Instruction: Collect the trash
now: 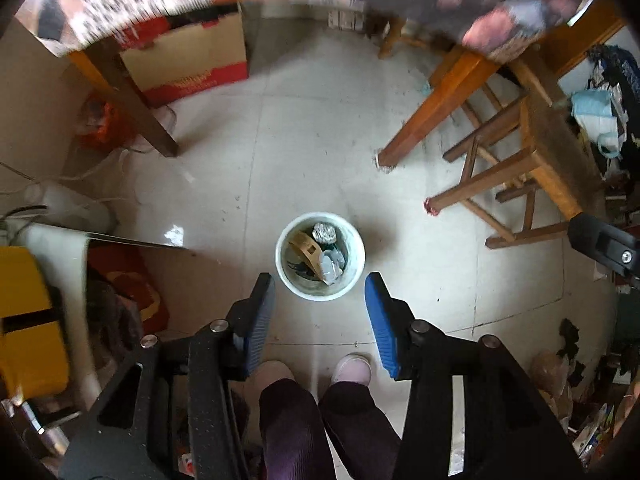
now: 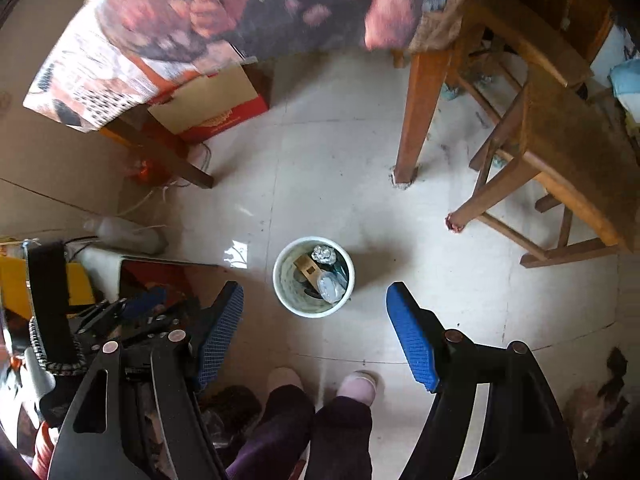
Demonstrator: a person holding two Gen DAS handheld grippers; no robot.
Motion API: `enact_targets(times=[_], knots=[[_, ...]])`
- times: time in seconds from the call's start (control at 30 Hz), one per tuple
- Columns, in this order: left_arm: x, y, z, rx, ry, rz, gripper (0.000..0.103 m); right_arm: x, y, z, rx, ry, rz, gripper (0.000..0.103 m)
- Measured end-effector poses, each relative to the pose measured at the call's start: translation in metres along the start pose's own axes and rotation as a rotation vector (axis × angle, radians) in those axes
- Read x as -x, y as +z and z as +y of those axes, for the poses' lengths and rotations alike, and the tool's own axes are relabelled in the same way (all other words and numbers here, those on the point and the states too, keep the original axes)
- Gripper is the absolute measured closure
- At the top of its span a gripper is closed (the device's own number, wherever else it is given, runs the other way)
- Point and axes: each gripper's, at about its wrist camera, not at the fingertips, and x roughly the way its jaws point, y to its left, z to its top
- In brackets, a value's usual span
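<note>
Both grippers point steeply down over the tiled floor (image 1: 320, 120). Left gripper (image 1: 320, 284) and right gripper (image 2: 314, 292): jaws apart, nothing between the pads. White bin (image 1: 320, 256), standing just ahead of the person's slippers (image 1: 352, 368), holds a foil ball (image 1: 324, 233), brown card and clear plastic.

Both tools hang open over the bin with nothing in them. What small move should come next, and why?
Probably lift both away toward the table: the left tool and right tool are empty, and the white bin on the floor already holds foil and scraps.
</note>
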Motion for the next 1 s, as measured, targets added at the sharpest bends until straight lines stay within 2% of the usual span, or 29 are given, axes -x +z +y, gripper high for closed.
enact_targets(times=[0.13,0.23,0.5,0.73,0.83,0.87,0.93,1.0], knots=[[0.077,0.001,-0.005,-0.005,0.018,-0.074,0.057,0.049,0.003,0.014,0.027,0.011,-0.043,0.032],[0.139,0.0,-0.011,-0.008,0.025,-0.147,0.057,0.102,0.006,0.024,0.068,0.018,-0.101,0.032],[0.303,-0.014,-0.027,-0.045,-0.017,-0.406,0.055,0.244,-0.012,0.06,0.163,-0.001,-0.337,0.032],[0.425,-0.068,-0.026,-0.134,-0.073,-0.648,0.049,0.349,-0.06,0.1,0.178,0.008,-0.589,0.032],[0.461,-0.097,-0.02,-0.168,-0.092,-0.713,0.048,0.385,-0.087,0.115,0.176,0.001,-0.685,0.032],[0.471,-0.108,-0.018,-0.175,-0.098,-0.731,0.047,0.397,-0.1,0.122,0.175,0.004,-0.715,0.032],[0.491,-0.132,-0.013,-0.192,-0.114,-0.771,0.038,0.411,-0.115,0.13,0.178,0.009,-0.757,0.032],[0.505,-0.152,-0.008,-0.195,-0.117,-0.804,0.023,0.424,-0.136,0.143,0.185,-0.001,-0.803,0.031]])
